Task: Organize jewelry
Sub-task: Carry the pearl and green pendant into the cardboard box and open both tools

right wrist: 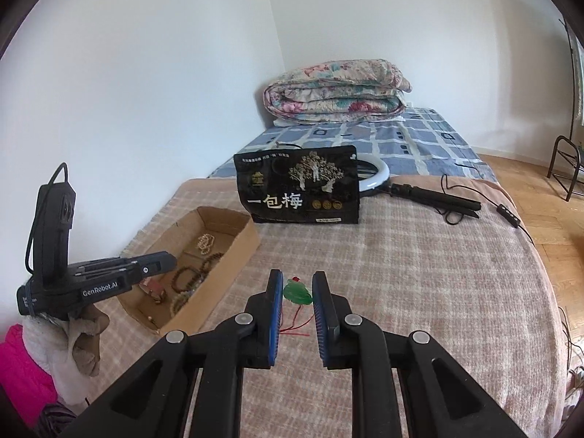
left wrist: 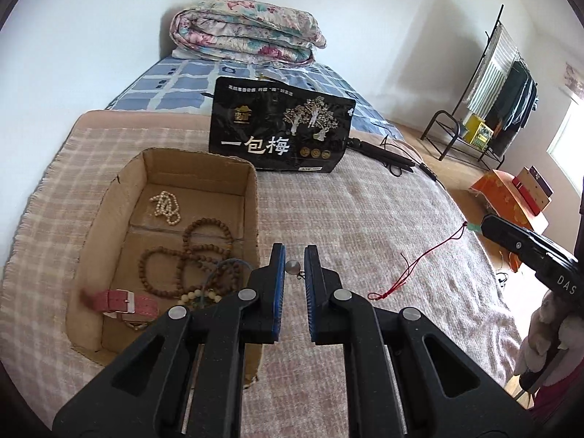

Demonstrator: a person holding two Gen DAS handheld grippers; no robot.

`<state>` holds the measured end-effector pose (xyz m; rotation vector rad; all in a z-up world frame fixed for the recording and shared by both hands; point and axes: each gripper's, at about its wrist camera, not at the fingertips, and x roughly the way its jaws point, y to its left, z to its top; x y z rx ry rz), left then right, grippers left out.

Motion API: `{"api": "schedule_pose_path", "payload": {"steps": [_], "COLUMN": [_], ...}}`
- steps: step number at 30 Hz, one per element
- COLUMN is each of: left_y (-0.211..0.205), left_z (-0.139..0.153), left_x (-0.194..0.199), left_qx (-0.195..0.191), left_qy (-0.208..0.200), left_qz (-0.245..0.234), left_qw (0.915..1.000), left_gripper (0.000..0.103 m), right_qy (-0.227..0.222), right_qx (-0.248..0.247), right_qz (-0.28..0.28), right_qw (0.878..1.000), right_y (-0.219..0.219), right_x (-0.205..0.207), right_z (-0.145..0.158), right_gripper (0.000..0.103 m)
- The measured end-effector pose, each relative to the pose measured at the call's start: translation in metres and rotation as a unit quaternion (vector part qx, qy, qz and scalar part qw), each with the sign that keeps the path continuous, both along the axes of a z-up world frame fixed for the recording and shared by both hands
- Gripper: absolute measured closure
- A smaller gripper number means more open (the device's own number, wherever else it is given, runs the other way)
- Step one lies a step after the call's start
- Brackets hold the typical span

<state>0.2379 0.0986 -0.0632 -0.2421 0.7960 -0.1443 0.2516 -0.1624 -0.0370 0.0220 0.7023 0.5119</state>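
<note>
My left gripper (left wrist: 295,255) is shut on a small grey bead pendant (left wrist: 293,266) with a tiny hook, held at its tips just right of the cardboard box (left wrist: 252,189). The box holds a white bead bracelet (left wrist: 166,206), brown bead strings (left wrist: 189,255) and a pink watch (left wrist: 124,301). My right gripper (right wrist: 297,281) is shut on a green pendant (right wrist: 297,292). Its red cord (left wrist: 419,259) trails down to the checked blanket (right wrist: 419,273). In the right wrist view the left gripper (right wrist: 166,261) hangs over the box (right wrist: 233,255).
A black snack bag (left wrist: 281,131) stands behind the box. Beyond it a folded floral quilt (left wrist: 248,33) lies on the blue sheet. A ring light (right wrist: 379,175) with folded tripod (right wrist: 438,200) and cable lies at the right. A clothes rack (left wrist: 492,84) and orange box (left wrist: 507,197) stand on the floor.
</note>
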Motion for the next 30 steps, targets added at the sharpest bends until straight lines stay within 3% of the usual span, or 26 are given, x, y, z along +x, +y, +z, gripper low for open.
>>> {"api": "schedule_pose_path", "payload": {"steps": [9,30], "left_y": [0.046,0.104], "left_z": [-0.006,-0.026], "left_x": [-0.019,-0.033], "left_qx": [0.017,0.018], "left_qy": [0.006,0.029], "left_qz": [0.036,0.083], "left_qw": [0.9992,0.996], "left_gripper": [0.094,0.094], "right_qy": [-0.009,0.007], "right_qx": [0.026,0.03], "right_qz": [0.049,0.144], "right_qw": [0.998,0.989], "right_y": [0.062,0.166], "right_x": [0.006,-0.004], "right_z": [0.01,-0.015], "right_gripper": [0.088,0.088]}}
